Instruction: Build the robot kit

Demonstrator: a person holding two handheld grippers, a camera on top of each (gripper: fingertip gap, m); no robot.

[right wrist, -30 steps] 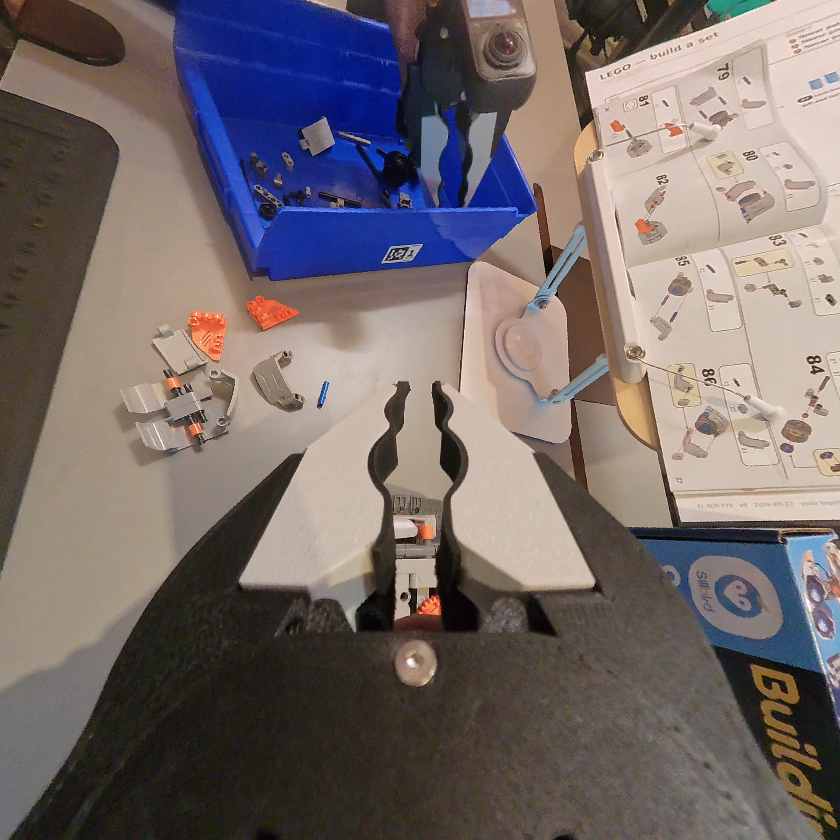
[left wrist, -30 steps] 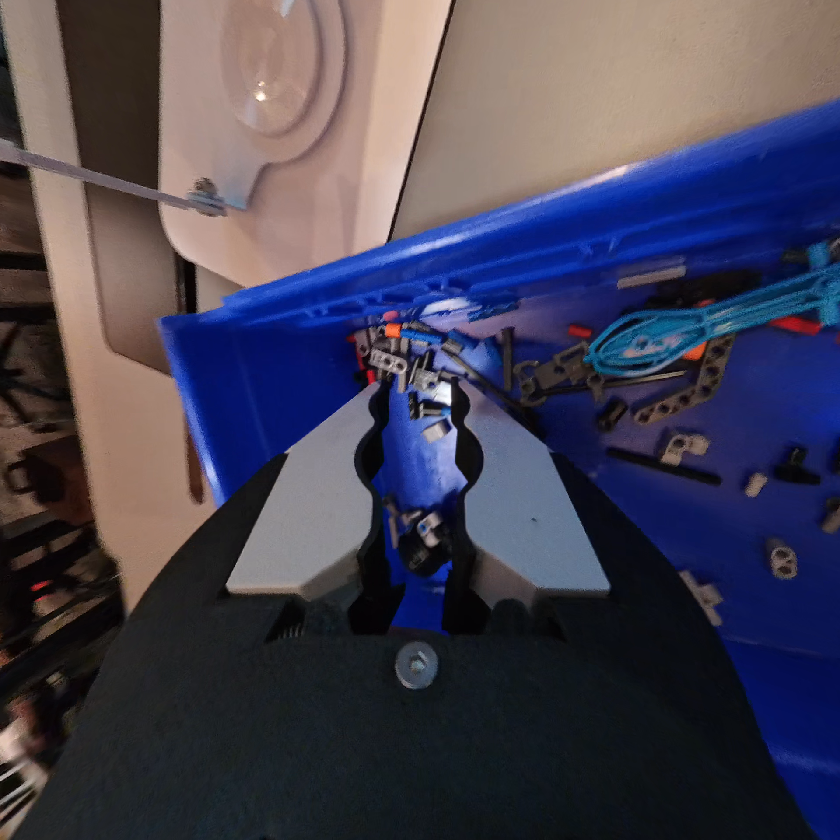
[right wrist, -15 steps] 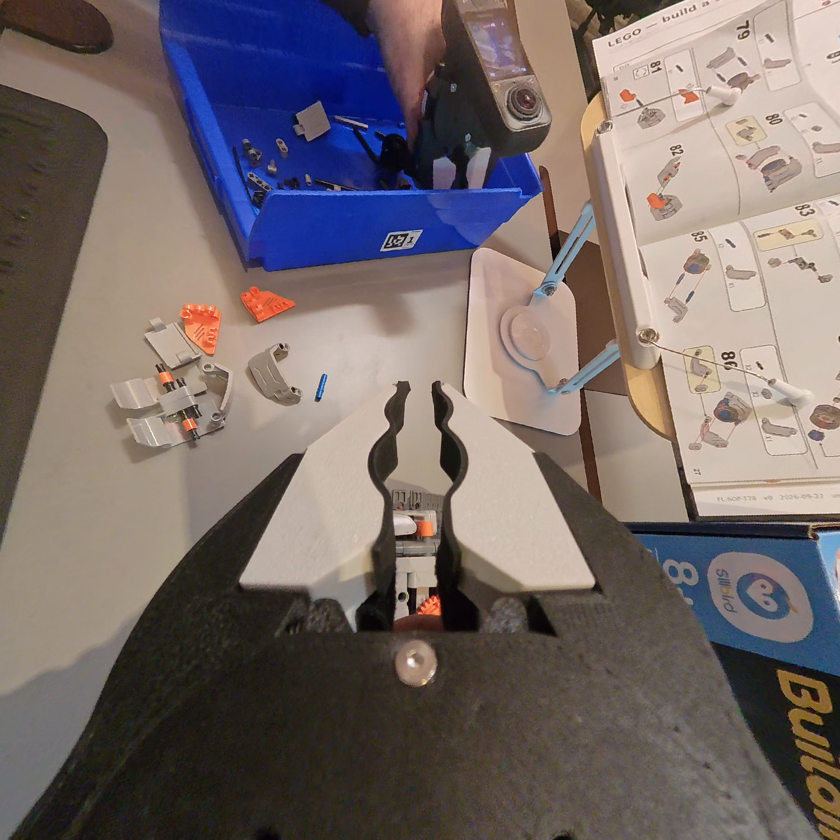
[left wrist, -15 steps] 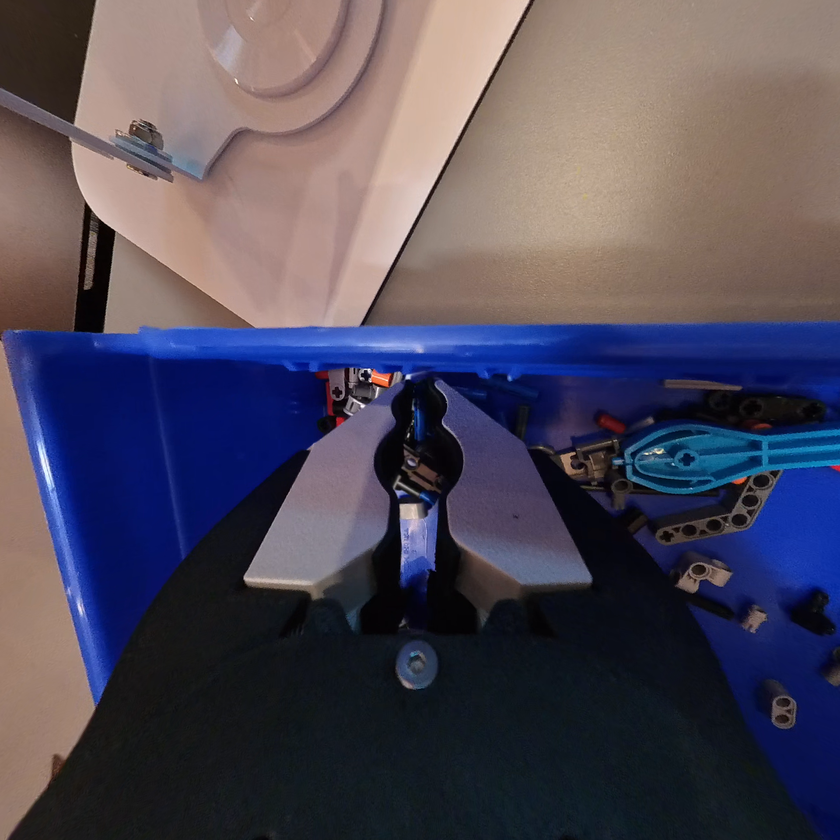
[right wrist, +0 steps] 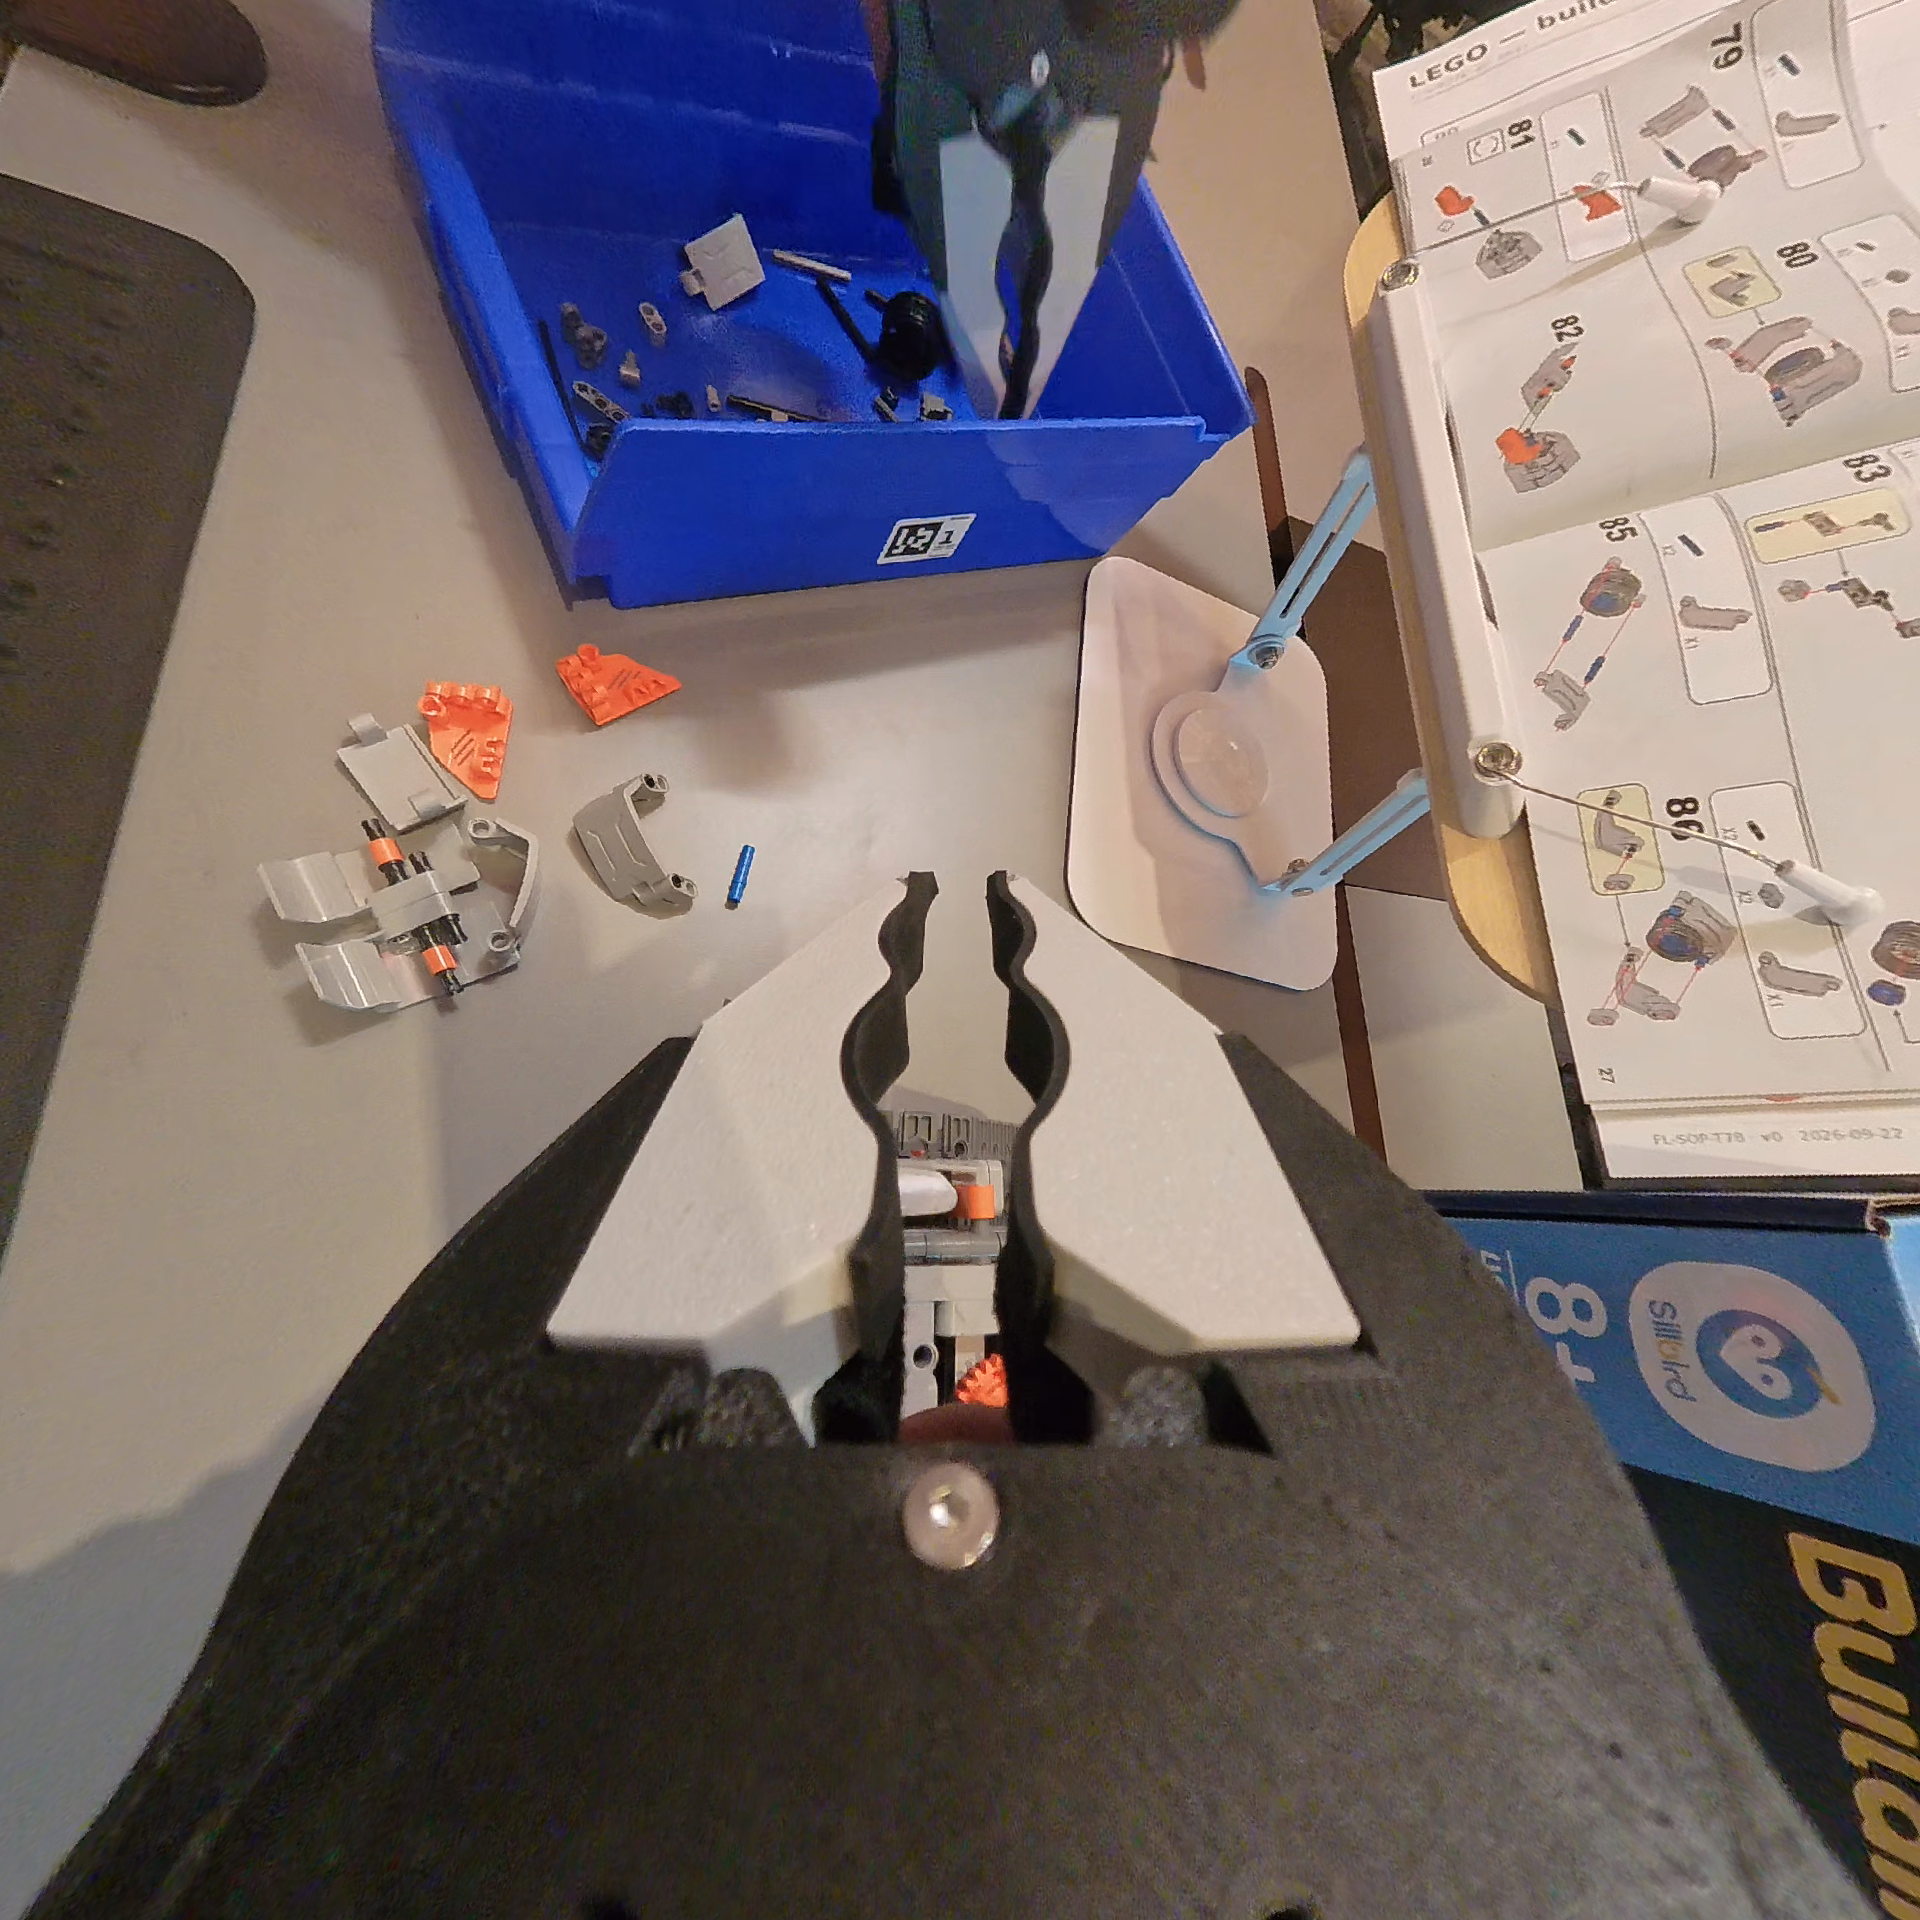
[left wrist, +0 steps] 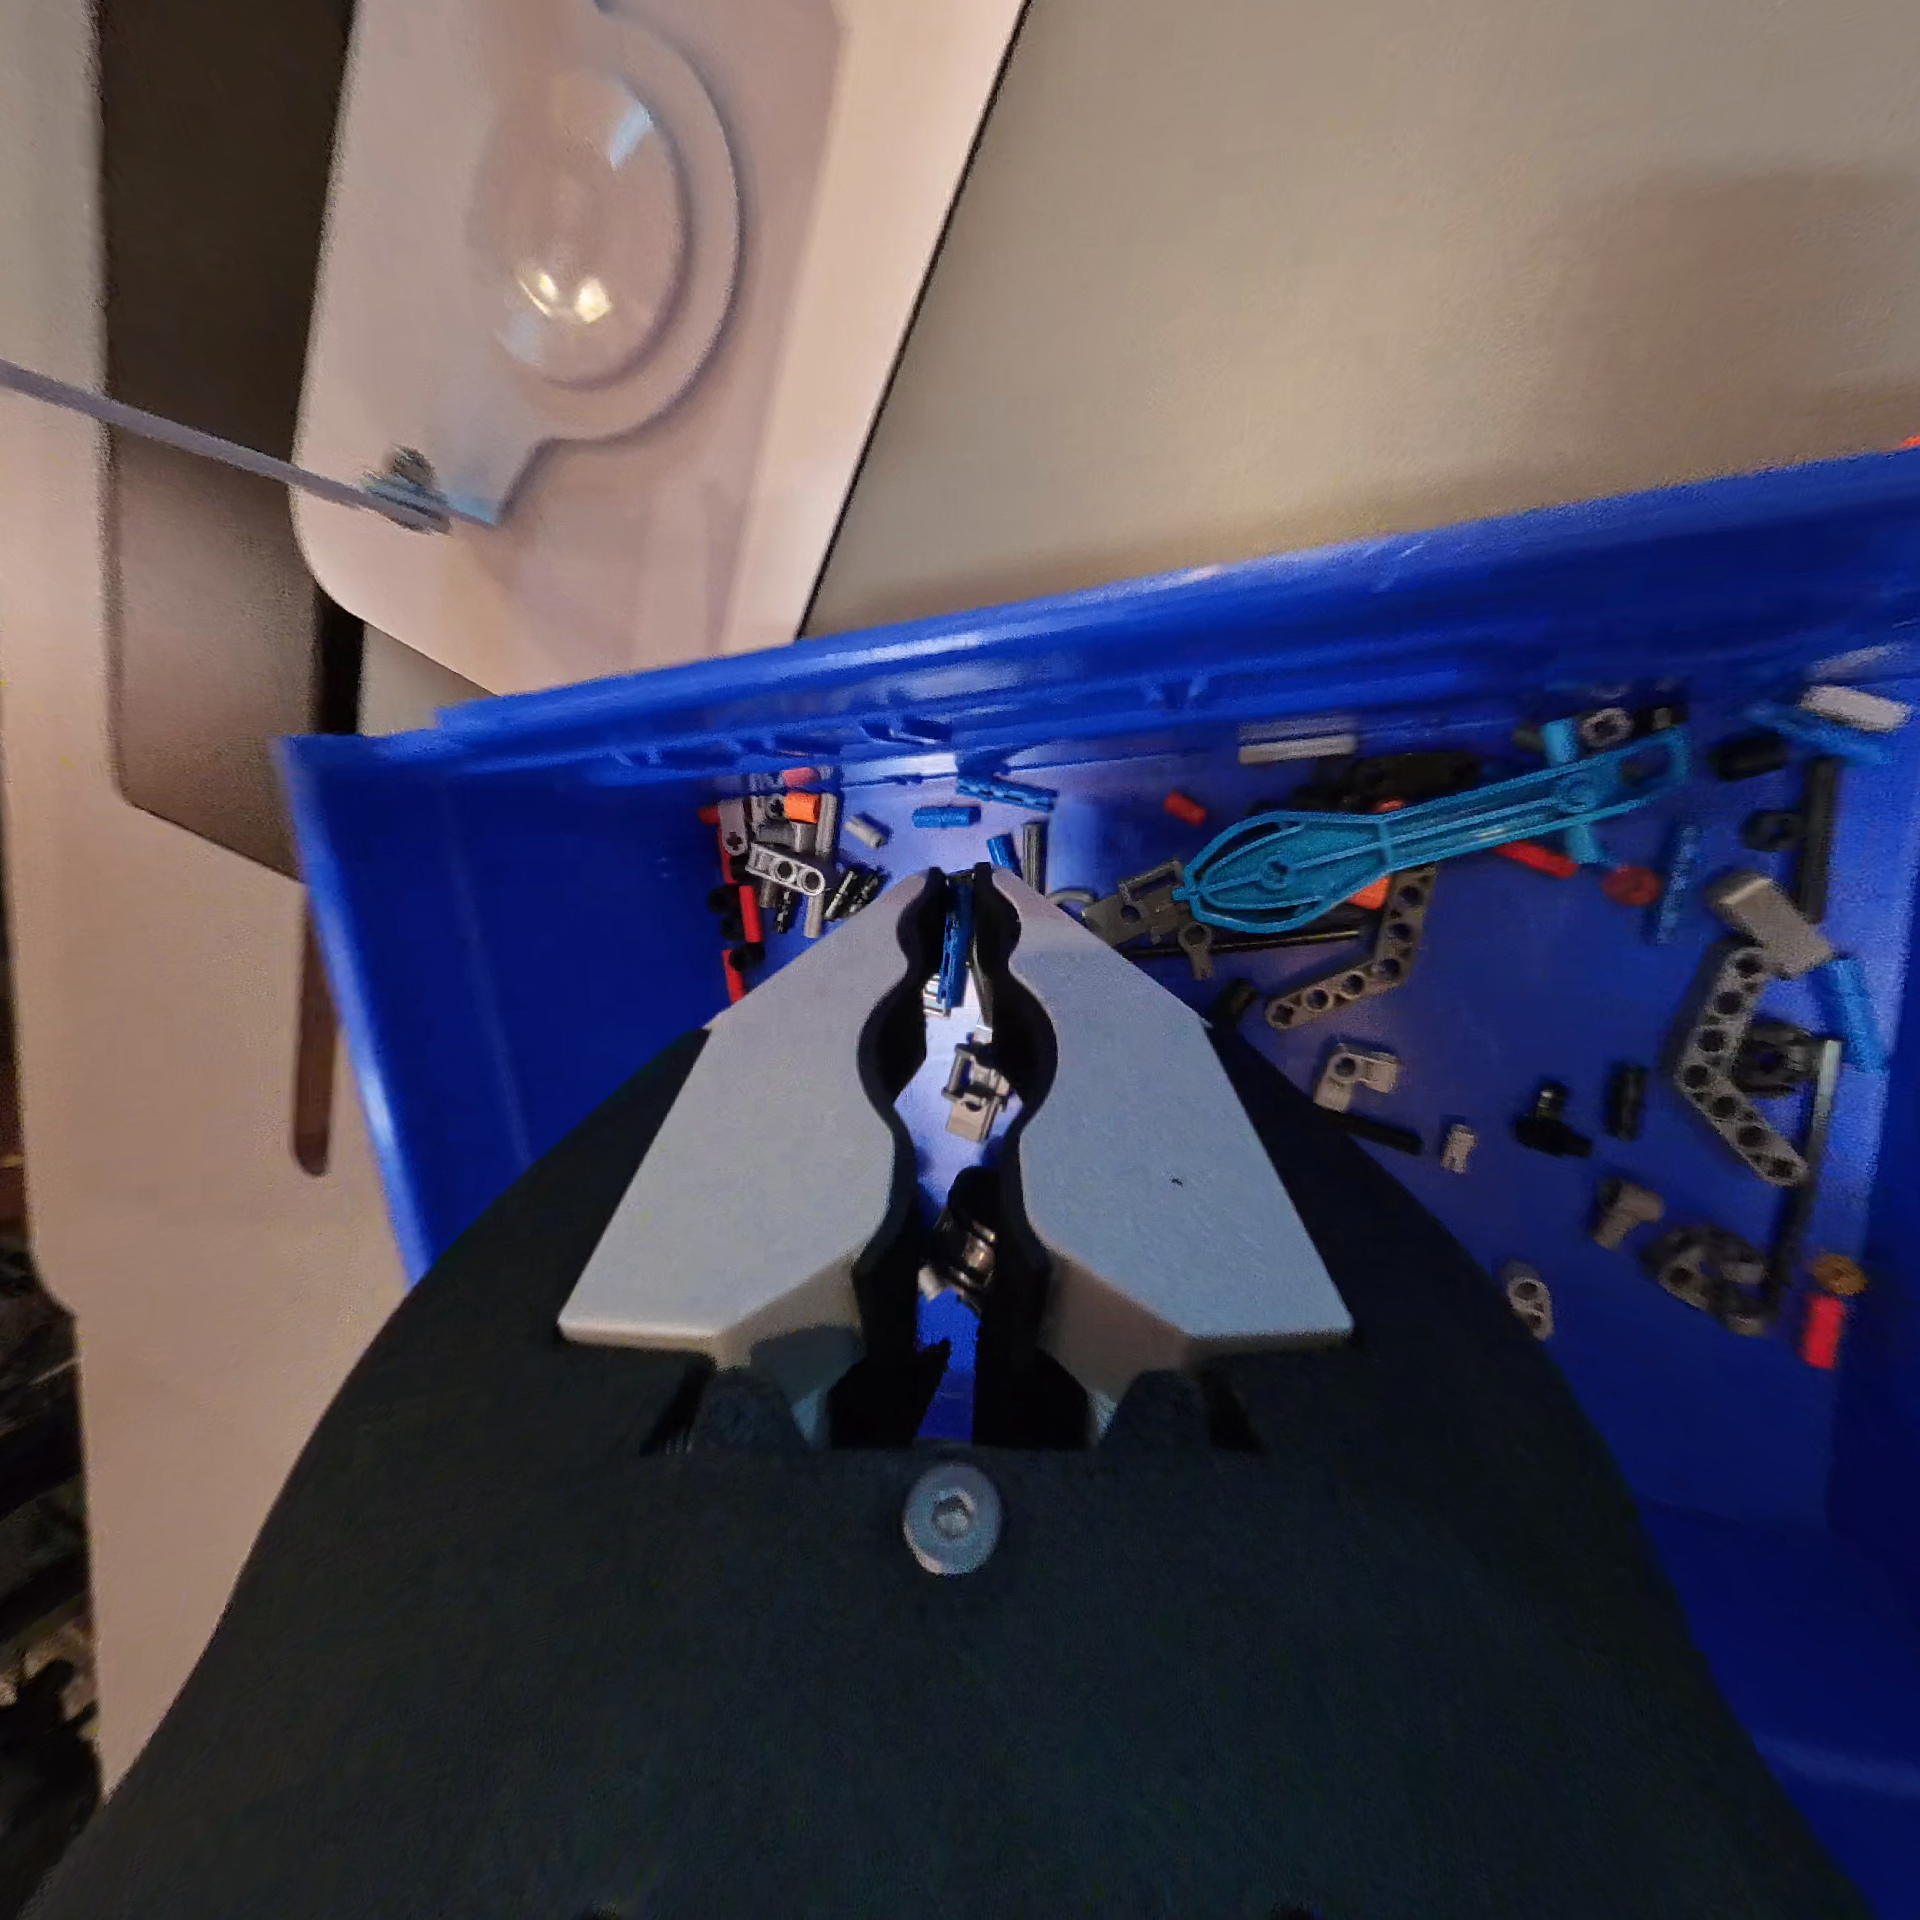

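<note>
Fingers (left wrist: 925,940) pinch blue pin (left wrist: 954,940).

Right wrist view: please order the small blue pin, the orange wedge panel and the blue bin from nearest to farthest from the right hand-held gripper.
1. Small blue pin, just left of the tips.
2. Orange wedge panel, farther left.
3. Blue bin, beyond, at the top.

Bin wall (left wrist: 1143,665) just ahead; loose parts (left wrist: 790,862) crowd corner.

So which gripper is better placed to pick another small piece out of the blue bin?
Neither is free. The left gripper is in the blue bin but pinches a blue pin; the right gripper holds a grey assembly.
</note>
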